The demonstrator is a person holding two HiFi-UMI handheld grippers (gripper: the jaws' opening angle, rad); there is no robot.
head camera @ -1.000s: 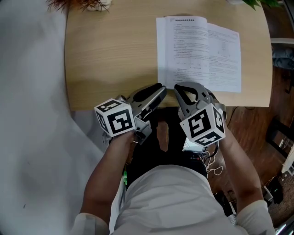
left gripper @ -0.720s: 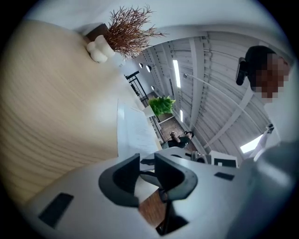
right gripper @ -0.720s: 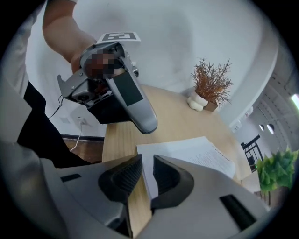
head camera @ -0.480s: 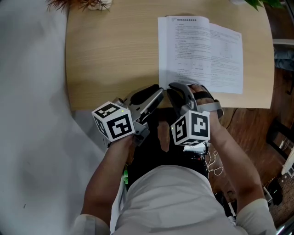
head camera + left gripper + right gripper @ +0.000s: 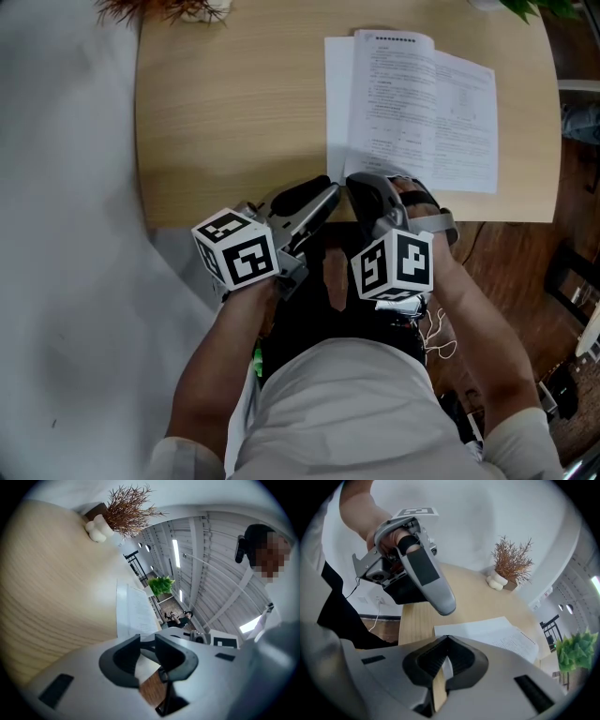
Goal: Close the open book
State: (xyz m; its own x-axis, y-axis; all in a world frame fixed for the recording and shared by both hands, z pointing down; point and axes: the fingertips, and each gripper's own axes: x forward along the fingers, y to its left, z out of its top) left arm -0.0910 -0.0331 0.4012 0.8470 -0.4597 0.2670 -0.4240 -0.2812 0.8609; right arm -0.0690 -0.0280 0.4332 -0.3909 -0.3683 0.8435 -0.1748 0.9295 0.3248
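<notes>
With the right gripper (image 5: 364, 185) pinched on the near edge of a single leaf (image 5: 384, 103) of the open white printed book (image 5: 441, 122) at the far right of the light wooden table (image 5: 225, 112), and the left gripper (image 5: 323, 190) spread and empty beside it, a quick pull could tear or crease that thin leaf.

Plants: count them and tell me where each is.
2. A dried plant stands at the table's far left corner; a green plant is by its far right corner. Others may be out of view.
</notes>
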